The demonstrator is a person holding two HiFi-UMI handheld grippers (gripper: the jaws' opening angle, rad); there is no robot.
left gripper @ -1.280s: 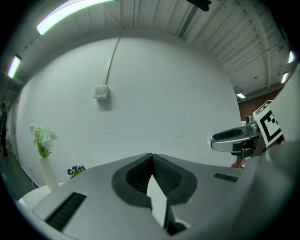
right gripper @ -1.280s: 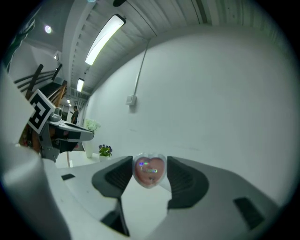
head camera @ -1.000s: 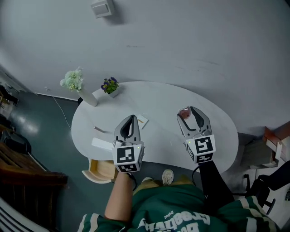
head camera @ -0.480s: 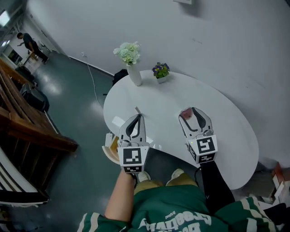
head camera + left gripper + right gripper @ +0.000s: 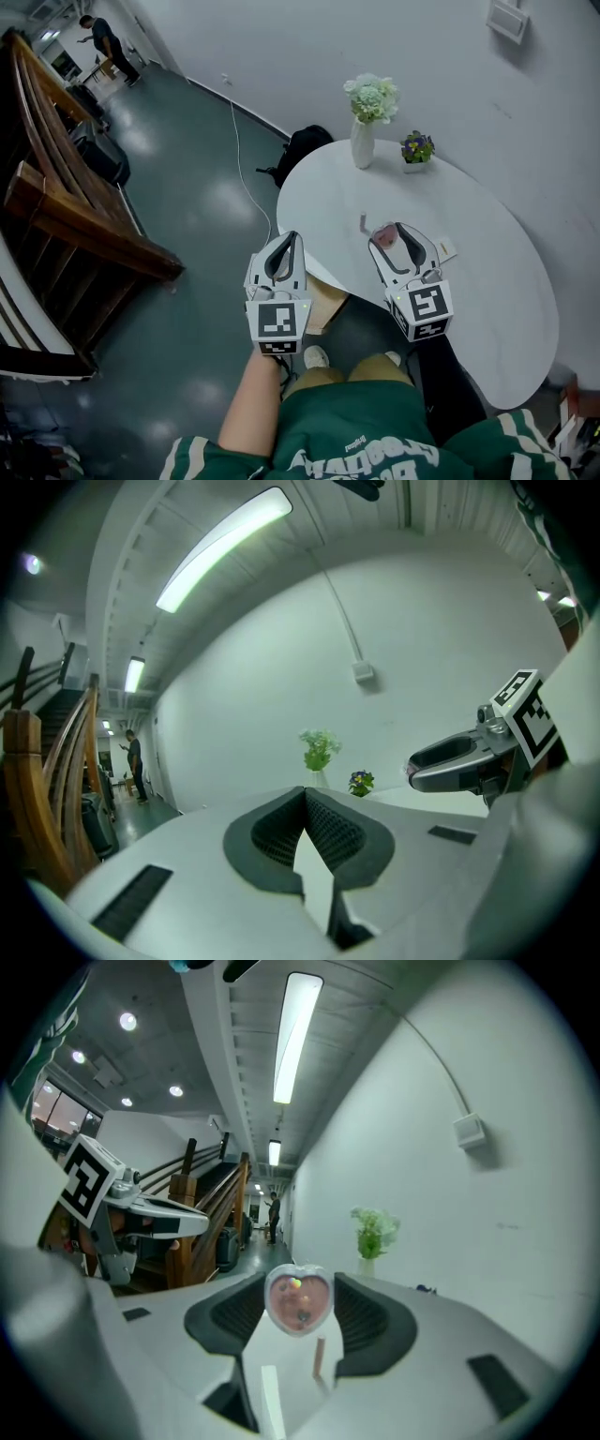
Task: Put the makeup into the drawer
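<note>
My right gripper is shut on a small heart-shaped pink makeup compact, which sits upright between its pads over the white table's left part. The left gripper hangs beyond the table's left edge with its jaws shut and nothing between them; its tips meet. Just right of it, a light wooden drawer sticks out open from under the table edge. From the left gripper view the right gripper is at the right.
On the oval white table stand a vase of white flowers and a small purple plant pot; a thin stick and a small card lie near the right gripper. A black bag lies on the floor; wooden stairs stand left.
The whole view has swung left: the table has slid to the right and the stairs have come in. Both grippers moved with it, the right still holding the compact, the left now off the table by the drawer.
</note>
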